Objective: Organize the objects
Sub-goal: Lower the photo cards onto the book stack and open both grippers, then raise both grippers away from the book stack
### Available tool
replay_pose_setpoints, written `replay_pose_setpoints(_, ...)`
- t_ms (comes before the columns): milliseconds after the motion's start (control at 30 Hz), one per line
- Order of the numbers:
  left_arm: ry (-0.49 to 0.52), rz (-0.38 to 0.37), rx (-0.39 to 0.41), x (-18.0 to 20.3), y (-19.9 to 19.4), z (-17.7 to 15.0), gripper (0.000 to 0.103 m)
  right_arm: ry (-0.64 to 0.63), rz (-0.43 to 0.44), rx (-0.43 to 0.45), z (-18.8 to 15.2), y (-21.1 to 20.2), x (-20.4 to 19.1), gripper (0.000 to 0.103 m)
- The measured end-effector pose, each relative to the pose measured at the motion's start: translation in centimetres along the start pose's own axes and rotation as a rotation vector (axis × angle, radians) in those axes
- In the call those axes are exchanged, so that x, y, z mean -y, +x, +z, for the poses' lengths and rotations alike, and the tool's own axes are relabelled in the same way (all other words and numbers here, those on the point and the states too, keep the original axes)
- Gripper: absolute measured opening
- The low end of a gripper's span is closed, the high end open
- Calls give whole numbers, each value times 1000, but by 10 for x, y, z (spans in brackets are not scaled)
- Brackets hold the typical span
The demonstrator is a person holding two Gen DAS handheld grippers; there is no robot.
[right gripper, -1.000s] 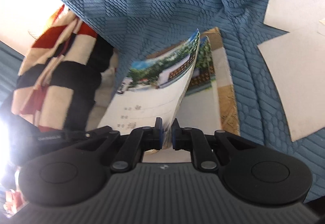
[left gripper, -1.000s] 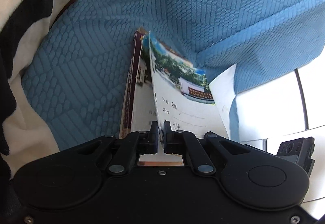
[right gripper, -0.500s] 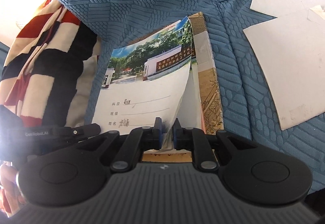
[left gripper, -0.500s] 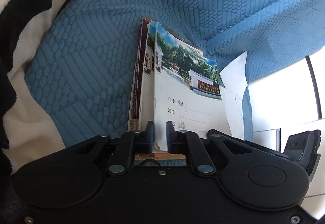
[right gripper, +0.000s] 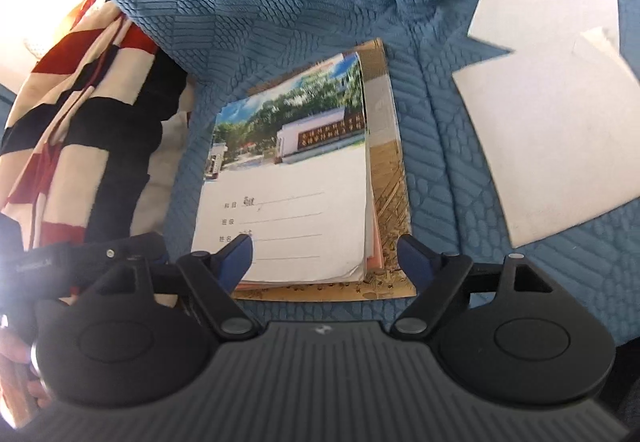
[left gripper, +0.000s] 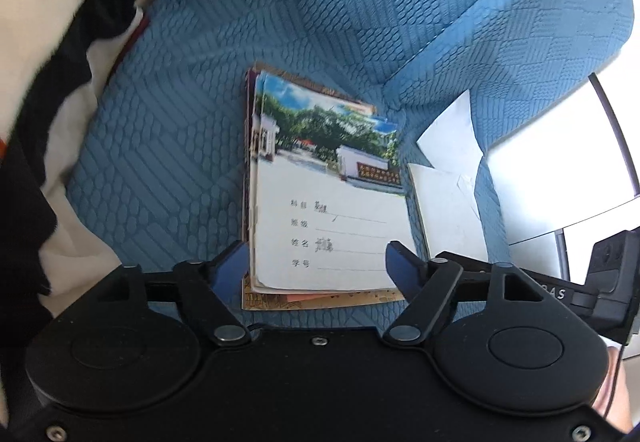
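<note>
The blue quilted sofa [left gripper: 360,21] now carries the exercise book [left gripper: 332,226] flat on the stack of books [right gripper: 388,177]. My left gripper [left gripper: 316,262] and right gripper [right gripper: 324,254] have just opened and released it, so this book is placed. Both point steeply down over its near edge, the white papers [right gripper: 552,145] just beside

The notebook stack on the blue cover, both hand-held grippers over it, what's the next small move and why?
Probably lift both away and go for the loose white sheets. The notebook stack lies flat on the blue cover, and the left hand-held gripper and right hand-held gripper have just been opening, pads pressing nothing. The sheets lie scattered beside it.
</note>
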State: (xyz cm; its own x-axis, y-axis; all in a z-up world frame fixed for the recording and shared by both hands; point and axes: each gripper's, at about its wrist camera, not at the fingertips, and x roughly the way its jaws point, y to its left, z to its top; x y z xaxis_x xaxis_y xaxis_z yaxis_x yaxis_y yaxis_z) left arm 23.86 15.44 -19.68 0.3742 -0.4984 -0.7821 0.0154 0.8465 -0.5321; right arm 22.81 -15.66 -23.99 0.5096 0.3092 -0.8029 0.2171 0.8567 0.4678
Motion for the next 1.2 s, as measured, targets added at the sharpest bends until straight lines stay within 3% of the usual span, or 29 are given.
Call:
replay_pose_setpoints(367,139,44,126,68,-49,-4,89,-121,0,143,16,-61,-25,81)
replay_pose_setpoints(633,166,38,217,109,-76,-11,90,-178,-5,259,17,-112,-31,81)
replay_pose_setpoints(1200,223,-21,293,171,-80,-40,90,-197,-81,381,-11,-184,-7,81)
